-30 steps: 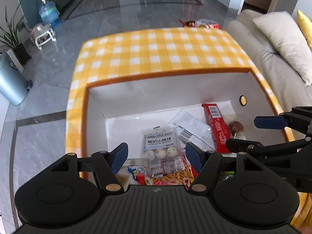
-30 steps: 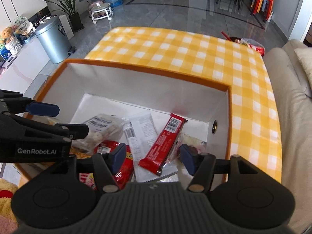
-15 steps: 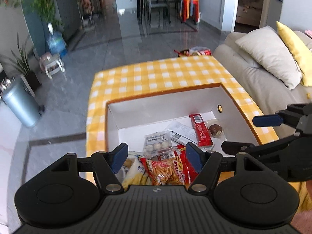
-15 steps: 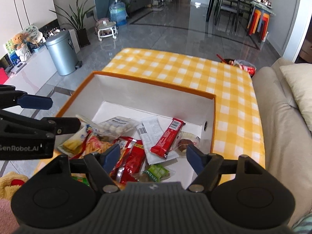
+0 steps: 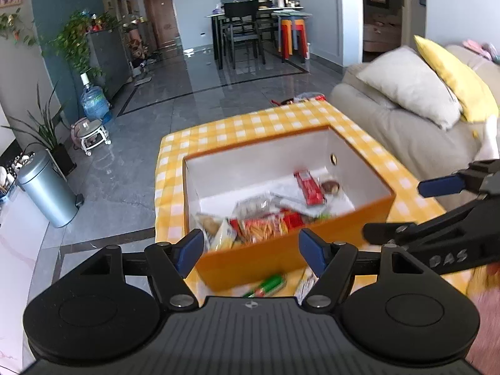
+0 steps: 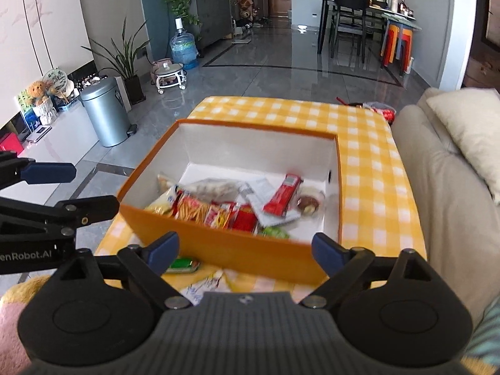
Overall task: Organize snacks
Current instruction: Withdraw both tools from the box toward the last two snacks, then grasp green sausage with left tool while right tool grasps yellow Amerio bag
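Note:
An orange box (image 5: 293,247) with a white inside stands on the yellow checked tablecloth (image 5: 250,125). Several snack packets lie in it: a red bar (image 5: 309,182), a round brown sweet (image 5: 331,186) and a packet of fries (image 5: 265,226). A green packet (image 5: 267,284) and a white sachet (image 6: 203,286) lie on the cloth in front of the box (image 6: 218,250). My left gripper (image 5: 250,250) hangs before the box's near wall, its jaws opening with nothing in them. To its right, my right gripper (image 6: 245,250) is also opening and holds nothing.
A beige sofa (image 6: 437,187) with cushions (image 5: 406,84) runs along the table's right side. A bag of snacks (image 6: 379,109) sits at the table's far edge. On the floor to the left are a grey bin (image 6: 106,112), a water bottle (image 5: 93,101) and plants.
Both grippers have drawn back and up from over the box, so its orange front wall and the packets before it now show. The right jaws have spread much wider.

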The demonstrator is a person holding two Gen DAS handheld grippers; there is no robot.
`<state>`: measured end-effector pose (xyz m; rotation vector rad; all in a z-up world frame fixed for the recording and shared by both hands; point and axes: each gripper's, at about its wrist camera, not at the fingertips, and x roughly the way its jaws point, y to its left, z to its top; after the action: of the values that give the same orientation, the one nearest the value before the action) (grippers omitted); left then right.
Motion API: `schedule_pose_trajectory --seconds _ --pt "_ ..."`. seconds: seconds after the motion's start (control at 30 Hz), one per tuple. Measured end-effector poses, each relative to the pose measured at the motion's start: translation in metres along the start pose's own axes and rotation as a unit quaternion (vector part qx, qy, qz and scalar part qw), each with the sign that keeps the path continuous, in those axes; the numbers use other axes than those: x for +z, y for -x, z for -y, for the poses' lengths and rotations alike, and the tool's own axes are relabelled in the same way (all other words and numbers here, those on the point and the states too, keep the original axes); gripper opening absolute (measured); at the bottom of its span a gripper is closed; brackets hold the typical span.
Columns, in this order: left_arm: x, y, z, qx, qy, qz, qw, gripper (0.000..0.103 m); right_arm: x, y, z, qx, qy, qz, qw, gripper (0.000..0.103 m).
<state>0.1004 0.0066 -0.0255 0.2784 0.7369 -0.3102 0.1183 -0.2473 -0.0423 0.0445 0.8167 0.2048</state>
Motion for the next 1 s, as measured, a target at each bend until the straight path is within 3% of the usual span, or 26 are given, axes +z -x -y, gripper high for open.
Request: schedule_pose_trajectory --seconds 0.3,0.47,0.67,0.7,0.83,1.0 --pt "-0.051 -0.015 -0.011 -0.031 -0.026 -0.032 0.9987 0.081 -0.079 0.001 -0.002 0.001 -0.071 -0.009 0.997 0.092" --pt "-0.065 -0.032 -0.011 -0.059 -0.055 -0.046 0.9957 0.08 -0.111 -0.016 -0.003 -0.001 -0.113 -0.04 0.993 0.092" --pt "-0.073 -0.065 -0.007 -0.068 -0.115 -0.078 0.988 0.076 -0.12 -0.046 -0.007 0.013 -0.131 -0.072 0.989 0.09" --pt "-0.073 -0.071 -0.008 -0.069 -0.122 -0.083 0.9866 0.071 -0.121 -0.05 -0.009 0.017 -0.133 -0.077 0.988 0.086" --pt "-0.076 -0.094 -0.013 -0.085 -0.142 -0.102 0.981 0.066 -0.122 -0.072 -0.019 0.024 -0.122 -0.098 0.987 0.07" --pt "-0.076 -0.122 -0.021 -0.099 -0.147 -0.122 0.9765 0.065 -0.12 -0.095 -0.033 0.032 -0.099 -0.11 0.988 0.07"
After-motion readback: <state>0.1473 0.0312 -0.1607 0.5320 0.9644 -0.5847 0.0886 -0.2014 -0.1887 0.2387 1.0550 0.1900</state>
